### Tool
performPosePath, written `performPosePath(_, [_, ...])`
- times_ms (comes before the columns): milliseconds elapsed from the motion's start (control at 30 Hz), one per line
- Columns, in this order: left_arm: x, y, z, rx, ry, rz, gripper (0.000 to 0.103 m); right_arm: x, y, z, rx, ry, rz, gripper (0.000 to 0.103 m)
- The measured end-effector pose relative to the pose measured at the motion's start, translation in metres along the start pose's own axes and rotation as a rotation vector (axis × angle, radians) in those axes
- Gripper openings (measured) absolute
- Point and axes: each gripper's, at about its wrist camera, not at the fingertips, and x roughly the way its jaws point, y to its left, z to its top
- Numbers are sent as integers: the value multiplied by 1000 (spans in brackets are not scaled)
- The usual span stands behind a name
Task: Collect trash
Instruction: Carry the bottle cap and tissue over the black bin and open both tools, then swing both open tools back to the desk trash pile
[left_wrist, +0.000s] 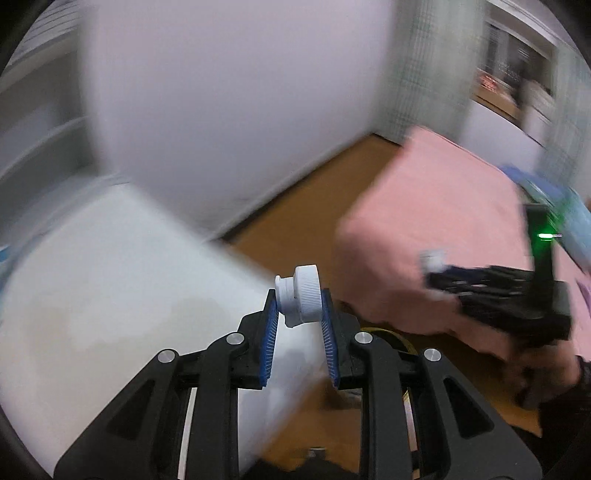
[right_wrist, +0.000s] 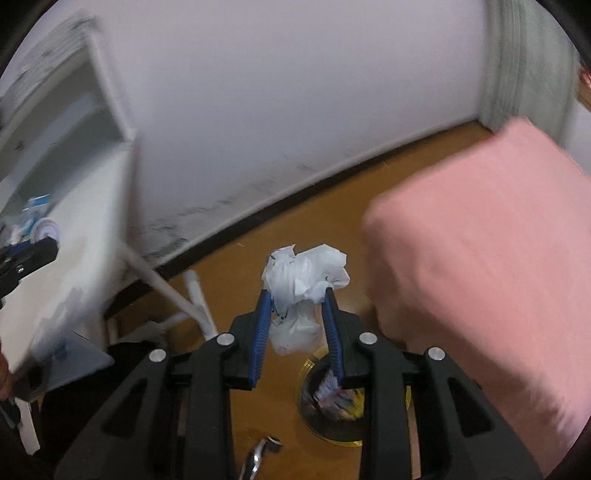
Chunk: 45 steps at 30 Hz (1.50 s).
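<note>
My left gripper (left_wrist: 298, 306) is shut on a white bottle neck with its screw cap (left_wrist: 301, 295), held above a white table's corner (left_wrist: 122, 280). In the same view the right gripper (left_wrist: 436, 267) shows blurred at the right, over the pink bed, with something white at its tips. The right wrist view shows my right gripper (right_wrist: 295, 299) shut on a crumpled white paper wad (right_wrist: 304, 280) over the wooden floor. Below it stands a yellow-rimmed trash bin (right_wrist: 343, 402) with coloured scraps inside. The left gripper (right_wrist: 26, 258) appears at the far left edge there.
A pink-covered bed (right_wrist: 487, 258) fills the right side. A white wall with a dark skirting runs behind. White table legs (right_wrist: 173, 295) slant to the floor, and a white shelf unit (right_wrist: 62, 110) stands at left. A metal object (right_wrist: 258, 454) lies on the floor.
</note>
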Motion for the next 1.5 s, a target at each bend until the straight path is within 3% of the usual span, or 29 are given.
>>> performPosePath(133, [59,-63,-9,114,42,-84,22,31,-58,-39,100,88,-20,28])
performPosePath(233, [124,-84,-35,149,136,-131,22,60,-80,-65,150,163,-22,28])
performPosePath(433, [225,-83,-97,112,320,-167,22,134,-113,-127,281,356,19,29])
performPosePath(600, [265,-78,-122,96,387,-150,22,165,-116,-158,317,443,24,28])
performPosePath(733, [276,-78,-141,84,436,-134,22,176,-120,-172,339,465,23,29])
performPosePath(900, [282,-83,-137,76,442,-143,22,174,-125,-177,357,468,29,29])
performPosePath(967, [280,-86,-141,80,445,-142,22,174,-128,-175,361,472,24,36])
performPosePath(1033, [277,-86,-140,81,448,-144,22,173,-131,-174,384,474,24,63])
performPosePath(1067, [276,-86,-139,82,447,-142,22,170,-133,-174,397,461,28,65])
performPosePath(1333, [277,-91,-136,78,455,-153,22,165,-143,-171,423,443,19,65])
performPosePath(1500, [275,-102,-123,56,465,-216,26,148,-154,-169,462,410,2,65])
